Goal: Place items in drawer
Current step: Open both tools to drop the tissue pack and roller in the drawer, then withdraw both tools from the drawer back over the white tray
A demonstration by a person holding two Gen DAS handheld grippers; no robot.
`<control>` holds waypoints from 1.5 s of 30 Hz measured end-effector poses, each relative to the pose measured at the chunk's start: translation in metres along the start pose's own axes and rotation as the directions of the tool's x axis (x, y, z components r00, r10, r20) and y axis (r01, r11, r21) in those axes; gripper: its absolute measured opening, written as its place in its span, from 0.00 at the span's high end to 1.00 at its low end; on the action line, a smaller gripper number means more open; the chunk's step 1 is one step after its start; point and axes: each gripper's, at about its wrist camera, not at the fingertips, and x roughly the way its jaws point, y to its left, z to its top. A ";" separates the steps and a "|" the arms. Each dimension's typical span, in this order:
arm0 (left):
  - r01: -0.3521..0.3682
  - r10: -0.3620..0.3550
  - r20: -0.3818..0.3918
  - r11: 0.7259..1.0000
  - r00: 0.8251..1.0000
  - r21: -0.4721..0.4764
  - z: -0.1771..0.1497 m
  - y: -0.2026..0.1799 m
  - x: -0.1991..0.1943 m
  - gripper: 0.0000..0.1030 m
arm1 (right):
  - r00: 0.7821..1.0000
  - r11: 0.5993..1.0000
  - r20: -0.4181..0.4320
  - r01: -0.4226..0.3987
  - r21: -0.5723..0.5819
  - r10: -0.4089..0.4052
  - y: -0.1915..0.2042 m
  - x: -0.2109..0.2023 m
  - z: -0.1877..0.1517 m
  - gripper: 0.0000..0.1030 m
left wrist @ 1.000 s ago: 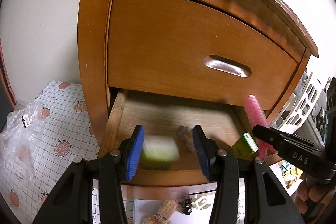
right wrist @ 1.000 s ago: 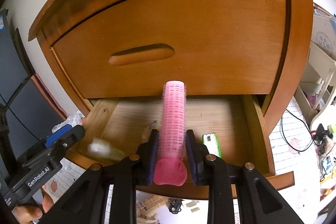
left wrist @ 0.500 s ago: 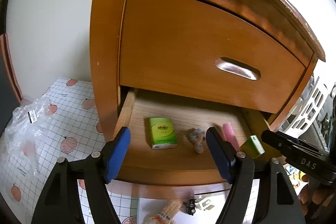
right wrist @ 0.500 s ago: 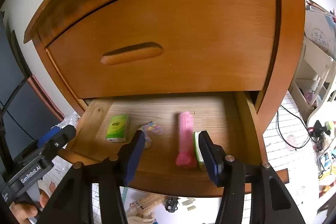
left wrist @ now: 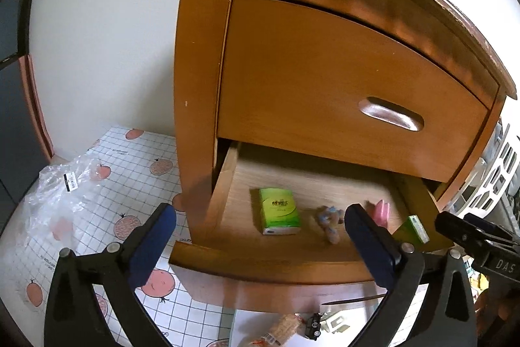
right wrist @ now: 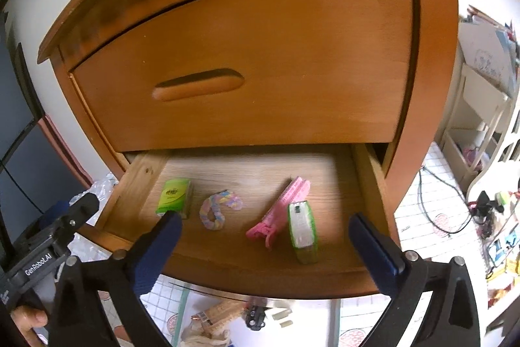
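The left gripper [left wrist: 260, 236] is spread wide and grasps nothing; its 2 blue-padded fingers [left wrist: 152, 243] frame the front of the open lower drawer [left wrist: 269, 269]. The left finger hangs outside the drawer's left side wall, over the tomato-print floor mat [left wrist: 136, 171], with a crumpled clear plastic bag [left wrist: 55, 197] further left. Between the fingers lie the green tissue pack [left wrist: 279, 212], flat on the drawer floor with bare wood all round it, and a pastel scrunchie [left wrist: 328, 220] just left of the right finger. Beyond that finger a pink hair roller [left wrist: 381, 210] and a green-edged packet [left wrist: 416, 228] sit near the drawer's right wall.

The right gripper [right wrist: 265, 233] is likewise released and empty. Its left finger tip overlaps the near edge of the tissue pack [right wrist: 174, 195] in view. Between the fingers, left to right: the scrunchie [right wrist: 216, 208], the hair roller [right wrist: 282, 212] lying diagonally, and the packet [right wrist: 303, 231] standing on edge, touching the roller's right side. Open wood remains behind all 4 items up to the closed upper drawer [right wrist: 260, 64], whose lower edge overhangs the back of the opening. The right finger sits just outside the drawer's right wall. Below the drawer front, small clutter [right wrist: 227, 317] lies on the floor.
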 end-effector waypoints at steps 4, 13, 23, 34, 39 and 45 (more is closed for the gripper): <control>0.004 -0.004 0.009 1.000 1.000 -0.018 0.001 0.004 -0.004 0.00 | 1.000 1.000 -0.005 0.008 0.003 -0.008 -0.003 -0.002 -0.002 0.00; 0.004 -0.005 0.040 1.000 0.999 0.019 -0.001 -0.006 -0.017 0.00 | 1.000 1.000 0.014 0.004 -0.007 -0.004 -0.002 -0.017 -0.002 0.00; 0.089 -0.087 0.073 0.996 0.994 -0.025 -0.045 -0.001 -0.053 0.00 | 0.994 0.997 0.080 -0.071 0.020 0.069 -0.013 -0.058 -0.060 0.00; 0.141 -0.143 -0.036 0.989 0.989 -0.034 -0.128 -0.001 -0.041 0.00 | 0.997 0.997 -0.016 -0.076 0.035 0.076 -0.029 -0.040 -0.157 0.00; 0.145 -0.149 -0.162 0.989 0.975 -0.039 -0.165 -0.003 -0.010 0.00 | 0.989 0.994 -0.130 -0.057 0.090 0.069 -0.040 -0.005 -0.191 0.00; 0.128 -0.138 -0.269 0.990 0.953 -0.055 -0.200 -0.001 0.018 0.00 | 0.973 0.991 -0.218 -0.048 0.122 0.074 -0.043 0.023 -0.211 0.00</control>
